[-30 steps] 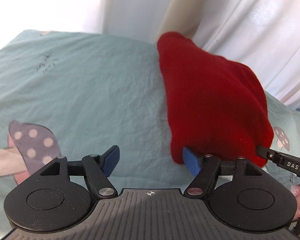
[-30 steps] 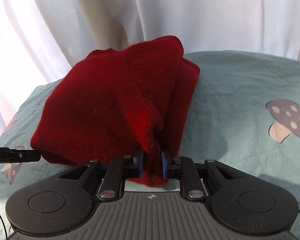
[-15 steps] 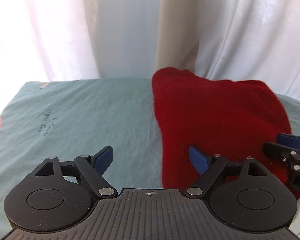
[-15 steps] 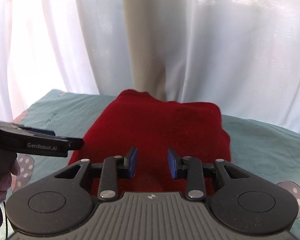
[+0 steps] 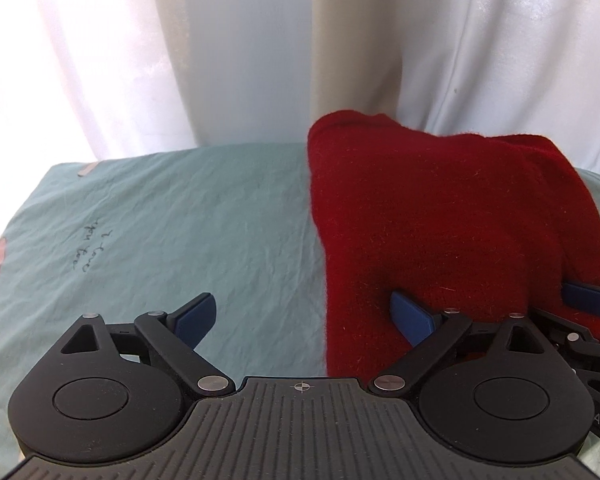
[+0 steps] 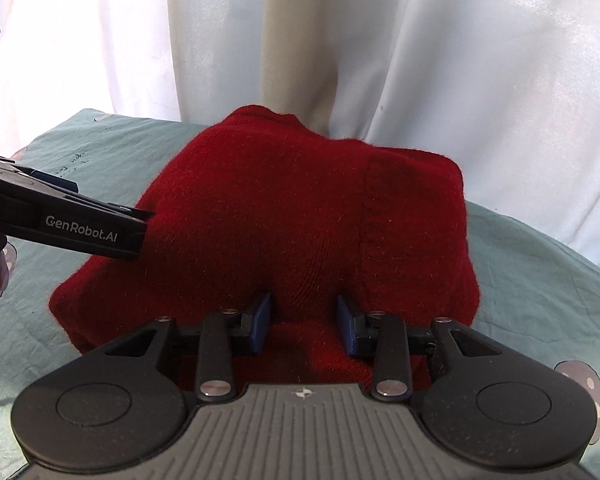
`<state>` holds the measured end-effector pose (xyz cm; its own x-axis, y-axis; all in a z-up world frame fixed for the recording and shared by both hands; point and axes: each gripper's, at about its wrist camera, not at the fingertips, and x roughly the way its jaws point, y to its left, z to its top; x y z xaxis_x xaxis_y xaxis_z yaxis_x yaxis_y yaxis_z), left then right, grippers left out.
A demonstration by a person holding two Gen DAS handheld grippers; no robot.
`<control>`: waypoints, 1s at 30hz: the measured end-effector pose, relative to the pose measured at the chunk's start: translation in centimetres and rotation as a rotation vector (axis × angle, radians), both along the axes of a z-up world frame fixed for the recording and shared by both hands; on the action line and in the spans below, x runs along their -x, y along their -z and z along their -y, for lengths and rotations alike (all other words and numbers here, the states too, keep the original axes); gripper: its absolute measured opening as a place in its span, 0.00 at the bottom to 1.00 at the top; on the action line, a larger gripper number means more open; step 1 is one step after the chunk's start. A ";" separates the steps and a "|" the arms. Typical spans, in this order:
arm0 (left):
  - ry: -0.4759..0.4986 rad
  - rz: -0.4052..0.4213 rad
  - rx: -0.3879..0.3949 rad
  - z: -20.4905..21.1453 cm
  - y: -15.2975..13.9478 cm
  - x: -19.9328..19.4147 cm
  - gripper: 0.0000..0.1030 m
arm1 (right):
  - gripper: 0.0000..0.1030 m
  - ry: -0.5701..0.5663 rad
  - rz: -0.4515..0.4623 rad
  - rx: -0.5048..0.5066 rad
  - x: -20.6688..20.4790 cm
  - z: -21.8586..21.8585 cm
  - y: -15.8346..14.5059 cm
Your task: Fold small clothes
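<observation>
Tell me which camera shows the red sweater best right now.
The right wrist view: the red sweater sits centred there, folded on the green sheet, nearly whole, with the open right gripper at its near edge. The left wrist view catches it only at the right side, partly behind gripper parts.

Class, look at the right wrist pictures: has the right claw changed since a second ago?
Yes. The right claw, shut on the red sweater then, now stands open, pulled back toward the sweater's near edge.

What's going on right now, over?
Left gripper and right gripper open, empty. Red knit garment folded on teal sheet. Nothing in the way.
</observation>
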<state>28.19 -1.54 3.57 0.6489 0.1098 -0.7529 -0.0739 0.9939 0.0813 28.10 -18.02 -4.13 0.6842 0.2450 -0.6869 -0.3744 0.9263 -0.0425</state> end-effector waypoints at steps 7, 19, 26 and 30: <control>0.007 -0.007 0.057 -0.3 -2.1 2.6 0.93 | 0.38 0.052 -0.019 -0.030 2.4 1.4 -1.7; 0.040 -0.085 0.027 0.2 0.1 1.6 0.97 | 0.42 0.085 -0.069 0.049 1.8 0.6 -0.5; 0.003 -0.098 0.093 -1.1 0.9 1.3 1.00 | 0.44 0.071 -0.065 0.058 1.2 0.4 0.3; -0.007 -0.010 0.146 -2.3 -2.7 2.5 0.85 | 0.46 0.037 -0.056 0.030 2.1 0.9 -1.2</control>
